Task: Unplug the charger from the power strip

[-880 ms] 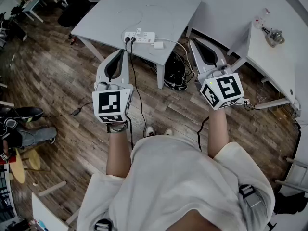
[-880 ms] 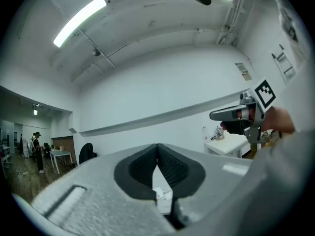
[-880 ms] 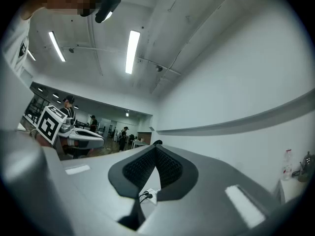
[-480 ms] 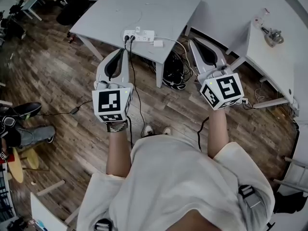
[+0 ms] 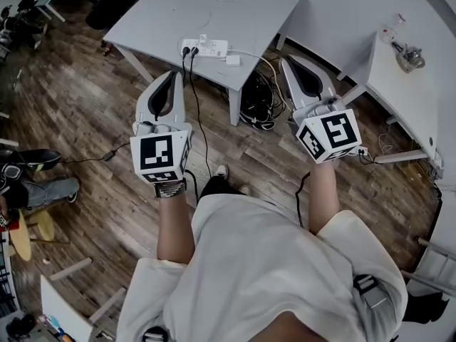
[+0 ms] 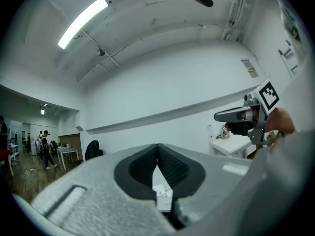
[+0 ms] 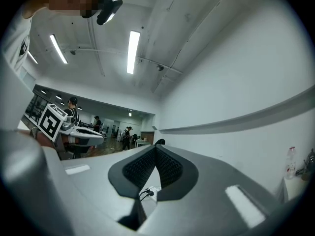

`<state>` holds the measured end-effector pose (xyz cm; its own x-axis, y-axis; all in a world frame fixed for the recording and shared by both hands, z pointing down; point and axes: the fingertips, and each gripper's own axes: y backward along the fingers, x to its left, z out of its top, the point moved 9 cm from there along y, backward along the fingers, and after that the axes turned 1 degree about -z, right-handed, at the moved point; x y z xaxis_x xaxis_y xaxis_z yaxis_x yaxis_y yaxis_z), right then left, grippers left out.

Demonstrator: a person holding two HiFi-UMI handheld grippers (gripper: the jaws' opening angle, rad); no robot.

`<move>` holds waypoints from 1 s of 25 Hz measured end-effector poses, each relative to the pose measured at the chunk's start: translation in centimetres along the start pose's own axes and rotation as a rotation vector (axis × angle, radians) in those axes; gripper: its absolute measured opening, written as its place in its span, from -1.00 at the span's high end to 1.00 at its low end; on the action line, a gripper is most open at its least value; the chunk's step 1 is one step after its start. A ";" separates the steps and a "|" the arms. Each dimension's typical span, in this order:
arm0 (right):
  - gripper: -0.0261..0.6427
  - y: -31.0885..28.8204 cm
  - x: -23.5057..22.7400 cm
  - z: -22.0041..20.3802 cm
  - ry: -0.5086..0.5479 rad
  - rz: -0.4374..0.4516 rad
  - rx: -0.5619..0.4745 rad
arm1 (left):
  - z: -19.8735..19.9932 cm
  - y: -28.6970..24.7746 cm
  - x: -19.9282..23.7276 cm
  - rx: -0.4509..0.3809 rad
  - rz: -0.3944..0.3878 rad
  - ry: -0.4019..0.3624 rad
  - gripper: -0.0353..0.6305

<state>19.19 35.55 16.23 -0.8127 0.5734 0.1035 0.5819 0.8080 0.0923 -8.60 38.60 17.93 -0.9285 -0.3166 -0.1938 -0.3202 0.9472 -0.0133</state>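
Left tool (image 5: 174, 75) & right tool (image 5: 288, 63), both shut & empty, held level short of the bench (image 5: 249, 6), prob. lining up an approach; power strip (image 5: 205, 48), plugs in, lies by bench's near edge.

Open office (white desks (image 5: 249, 13), strip lights (image 7: 133, 52)).

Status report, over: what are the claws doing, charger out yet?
Left gripper, right gripper: both shut, empty, short of table. Power strip: plugs still in. Black cables hang near left gripper.
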 end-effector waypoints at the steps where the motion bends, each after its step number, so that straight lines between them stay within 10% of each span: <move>1: 0.91 -0.2 0.0 -0.2 -0.002 0.006 0.002 | -0.2 -0.1 0.1 0.004 0.005 0.001 0.89; 25: 0.91 -20.7 -7.3 -5.5 0.014 0.000 0.041 | -6.0 -19.7 11.7 0.042 -0.035 0.028 0.89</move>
<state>13.24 13.94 18.99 -0.8119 0.5718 0.1179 0.5800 0.8130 0.0518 -14.26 15.91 21.78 -0.9219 -0.3503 -0.1653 -0.3449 0.9366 -0.0611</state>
